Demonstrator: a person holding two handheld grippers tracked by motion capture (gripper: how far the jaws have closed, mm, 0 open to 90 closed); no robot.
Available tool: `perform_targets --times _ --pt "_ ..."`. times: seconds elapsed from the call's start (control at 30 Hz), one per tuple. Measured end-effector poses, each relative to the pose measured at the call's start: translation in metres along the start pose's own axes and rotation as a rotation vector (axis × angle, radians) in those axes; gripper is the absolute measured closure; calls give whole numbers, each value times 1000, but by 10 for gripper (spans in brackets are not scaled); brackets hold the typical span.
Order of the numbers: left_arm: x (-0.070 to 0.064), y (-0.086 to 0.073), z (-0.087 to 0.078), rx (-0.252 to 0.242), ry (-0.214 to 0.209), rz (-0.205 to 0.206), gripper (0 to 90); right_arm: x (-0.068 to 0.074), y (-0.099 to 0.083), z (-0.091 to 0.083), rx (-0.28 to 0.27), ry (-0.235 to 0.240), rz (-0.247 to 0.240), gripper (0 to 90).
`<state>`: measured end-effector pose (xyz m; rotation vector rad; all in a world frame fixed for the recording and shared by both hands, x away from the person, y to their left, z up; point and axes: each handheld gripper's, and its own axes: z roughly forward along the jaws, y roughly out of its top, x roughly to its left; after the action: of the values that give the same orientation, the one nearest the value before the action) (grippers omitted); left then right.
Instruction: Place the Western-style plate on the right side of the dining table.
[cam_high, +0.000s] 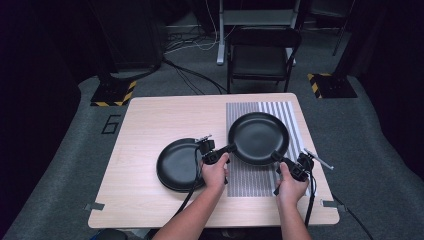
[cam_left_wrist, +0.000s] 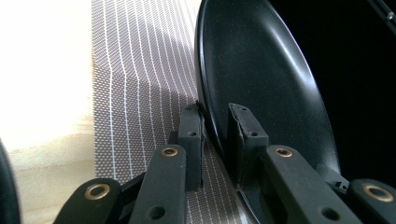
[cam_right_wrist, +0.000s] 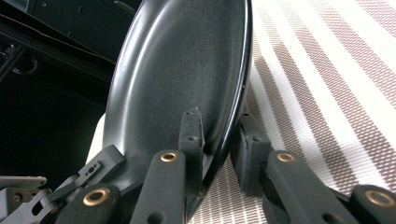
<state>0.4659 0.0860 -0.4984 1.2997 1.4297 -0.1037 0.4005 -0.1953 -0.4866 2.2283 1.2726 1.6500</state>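
A black plate (cam_high: 258, 137) sits over the striped mat (cam_high: 250, 177) on the right half of the wooden table (cam_high: 150, 120). My left gripper (cam_high: 227, 150) grips its near-left rim and my right gripper (cam_high: 276, 156) its near-right rim. In the left gripper view the left gripper (cam_left_wrist: 215, 140) has one jaw on each side of the plate (cam_left_wrist: 261, 70) rim, with the mat (cam_left_wrist: 140, 70) behind. The right gripper view shows the right gripper (cam_right_wrist: 218, 144) clamping the plate (cam_right_wrist: 182, 70) edge the same way, over the mat (cam_right_wrist: 317, 70). Whether the plate is lifted off the mat is unclear.
A second black plate (cam_high: 180, 164) lies on bare wood just left of my left hand, and its edge (cam_left_wrist: 7, 186) shows in the left gripper view. A black folding chair (cam_high: 262, 57) stands beyond the far table edge. Hazard-taped stand bases (cam_high: 112, 92) flank the table's far corners.
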Motion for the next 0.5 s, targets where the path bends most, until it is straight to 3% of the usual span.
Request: perform_targets --times 0.5 --pt "3 -5 18 23 27 4 761 -17 6 9 21 -21 14 752"
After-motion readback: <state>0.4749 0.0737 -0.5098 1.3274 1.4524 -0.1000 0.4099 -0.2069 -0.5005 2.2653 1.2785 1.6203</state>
